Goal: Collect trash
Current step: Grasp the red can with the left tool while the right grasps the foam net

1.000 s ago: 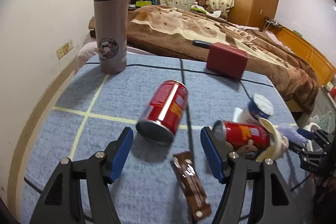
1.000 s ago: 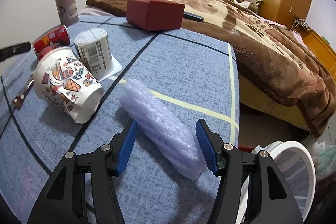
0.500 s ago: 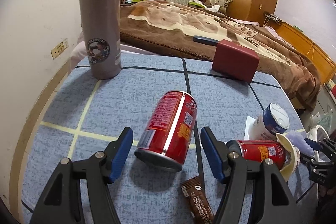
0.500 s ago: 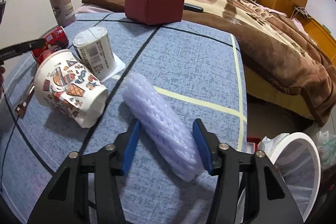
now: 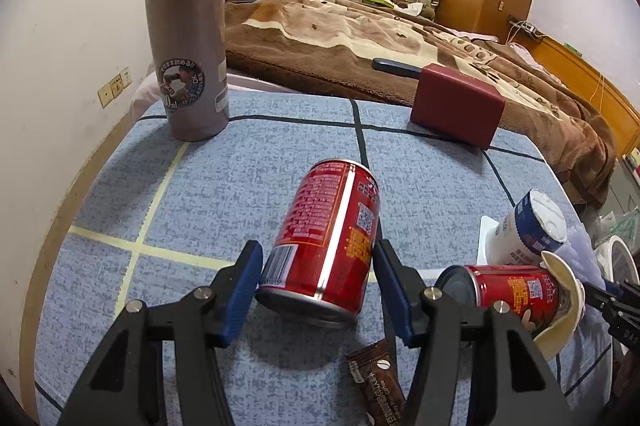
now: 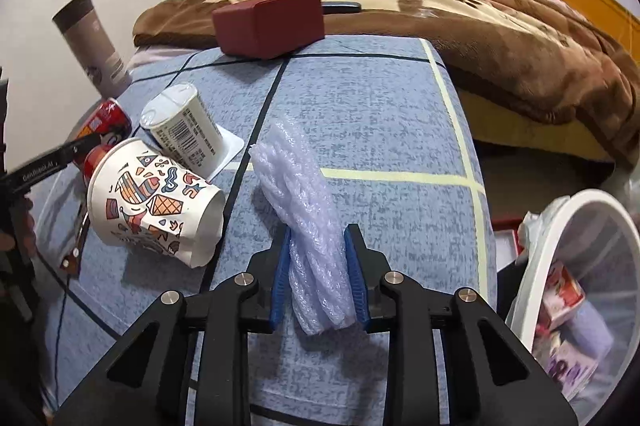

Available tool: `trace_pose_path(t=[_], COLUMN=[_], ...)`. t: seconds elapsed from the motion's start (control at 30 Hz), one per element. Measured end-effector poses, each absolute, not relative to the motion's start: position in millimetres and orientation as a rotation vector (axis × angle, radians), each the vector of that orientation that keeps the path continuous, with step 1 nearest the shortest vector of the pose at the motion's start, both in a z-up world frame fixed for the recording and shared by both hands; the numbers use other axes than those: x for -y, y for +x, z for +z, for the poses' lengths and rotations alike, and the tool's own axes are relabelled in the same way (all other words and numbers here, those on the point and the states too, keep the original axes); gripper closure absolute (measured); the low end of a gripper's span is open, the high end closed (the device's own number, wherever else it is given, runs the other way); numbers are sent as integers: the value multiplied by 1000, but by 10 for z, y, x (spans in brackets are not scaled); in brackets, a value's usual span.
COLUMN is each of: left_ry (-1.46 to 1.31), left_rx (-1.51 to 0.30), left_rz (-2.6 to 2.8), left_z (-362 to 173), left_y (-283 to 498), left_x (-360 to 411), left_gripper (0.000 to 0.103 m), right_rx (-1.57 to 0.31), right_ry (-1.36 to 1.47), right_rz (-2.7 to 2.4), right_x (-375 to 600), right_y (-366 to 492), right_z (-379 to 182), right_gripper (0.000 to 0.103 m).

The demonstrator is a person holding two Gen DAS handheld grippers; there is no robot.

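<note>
Red can (image 5: pixel 328 242), pale lilac foam sleeve (image 6: pixel 304 210), blue-grey tablecloth (image 5: pixel 248 162) with yellow lines.

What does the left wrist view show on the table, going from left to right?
Grey thermos → red can lying between the left gripper pads → dark red box → white bottle.

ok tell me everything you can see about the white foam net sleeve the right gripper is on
The foam net sleeve is pale, translucent white with a ribbed mesh texture and looks soft. It lies flat and elongated on the blue table cloth, running away from the camera, beside the tipped paper cup. The right gripper has just been closing; its blue pads now squeeze the near end, which is bunched between them.
</note>
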State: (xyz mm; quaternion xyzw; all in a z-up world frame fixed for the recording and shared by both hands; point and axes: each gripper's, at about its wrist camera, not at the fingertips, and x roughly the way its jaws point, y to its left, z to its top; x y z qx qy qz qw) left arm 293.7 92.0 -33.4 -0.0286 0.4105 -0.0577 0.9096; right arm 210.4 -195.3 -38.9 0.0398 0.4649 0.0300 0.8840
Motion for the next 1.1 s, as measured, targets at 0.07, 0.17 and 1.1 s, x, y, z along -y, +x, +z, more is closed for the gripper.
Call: trace_pose_path(t=[0.07, 0.17, 1.1], left_ry=[-42, -37, -53], left_rx=[-844, -845, -865], left_rz=[-119, -127, -162], left_z=[-333, -327, -278], left_y=[2931, 2884, 2654], left_x=[-919, -877, -599], left_gripper=[44, 44, 39], right_rx=[-967, -947, -883], right_ry=[106, 122, 184], right_rz=[66, 68, 78], right_x=[1958, 1946, 1992], right_y=[2090, 2073, 1989], right_z=[-391, -373, -290], right_gripper=[76, 76, 76])
